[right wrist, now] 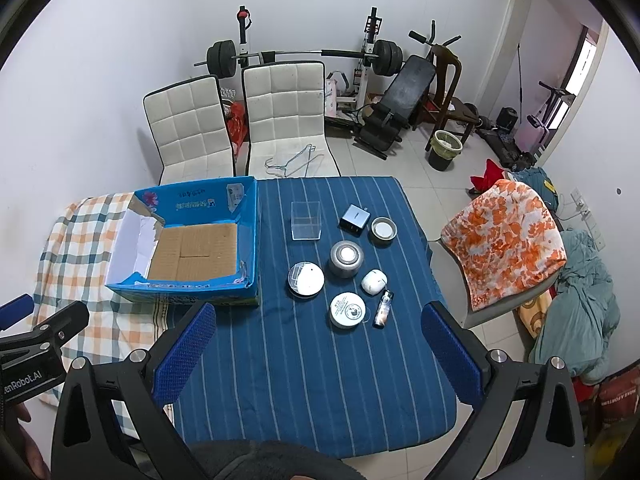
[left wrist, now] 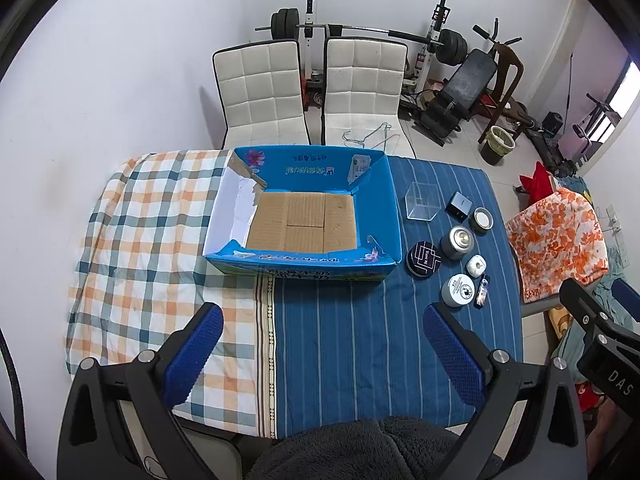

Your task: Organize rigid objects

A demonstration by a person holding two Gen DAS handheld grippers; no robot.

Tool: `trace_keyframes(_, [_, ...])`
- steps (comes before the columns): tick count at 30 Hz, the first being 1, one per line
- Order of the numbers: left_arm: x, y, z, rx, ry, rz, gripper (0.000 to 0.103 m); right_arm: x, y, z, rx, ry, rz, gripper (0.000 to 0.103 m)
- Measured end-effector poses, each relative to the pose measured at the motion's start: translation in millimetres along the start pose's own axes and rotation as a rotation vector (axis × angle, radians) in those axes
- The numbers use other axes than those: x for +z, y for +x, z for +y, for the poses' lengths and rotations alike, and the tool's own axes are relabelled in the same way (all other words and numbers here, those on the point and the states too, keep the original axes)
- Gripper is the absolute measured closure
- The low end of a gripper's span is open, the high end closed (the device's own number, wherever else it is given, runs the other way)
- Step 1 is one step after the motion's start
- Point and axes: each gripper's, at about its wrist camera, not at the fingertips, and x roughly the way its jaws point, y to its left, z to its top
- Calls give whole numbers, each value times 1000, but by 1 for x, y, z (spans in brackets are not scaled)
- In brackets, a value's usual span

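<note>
An open blue cardboard box (left wrist: 384, 208) (right wrist: 250, 232) with nothing inside stands on the table. To its right lie several small items: a clear plastic cube (left wrist: 421, 201) (right wrist: 305, 220), a dark charger block (left wrist: 458, 203) (right wrist: 354, 218), a shallow tin (left wrist: 483, 219) (right wrist: 383, 231), a grey metal jar (left wrist: 459, 242) (right wrist: 346, 258), a round black tin (left wrist: 423, 263) (right wrist: 306, 279), a small white case (left wrist: 476, 266) (right wrist: 374, 282), a white jar (left wrist: 459, 290) (right wrist: 347, 310) and a small bottle (left wrist: 482, 295) (right wrist: 383, 309). My left gripper (left wrist: 324, 348) and right gripper (right wrist: 320, 352) hover open near the table's front edge, holding nothing.
A checked cloth (left wrist: 148, 240) covers the table's left part, a blue striped cloth (right wrist: 300, 380) the rest. Two white chairs (left wrist: 312, 92) stand behind the table with wire hangers (left wrist: 366, 136) on one. A chair under an orange floral cloth (right wrist: 508, 240) is at the right. Gym equipment lines the far wall.
</note>
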Motion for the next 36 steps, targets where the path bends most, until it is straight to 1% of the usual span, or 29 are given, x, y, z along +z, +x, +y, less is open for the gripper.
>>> trace_keyframes(7, [4,-4,3,1,-2,-4,0,0,0,0,1,1,-2,0])
trace_keyframes(17, [2,-3,2,0,4,-5,0,4,-6,-1,3,-1,-5,0])
trace_keyframes(36, [1,-3,0,4,1,-10,0,5,-4,-2,5,0,-12,0])
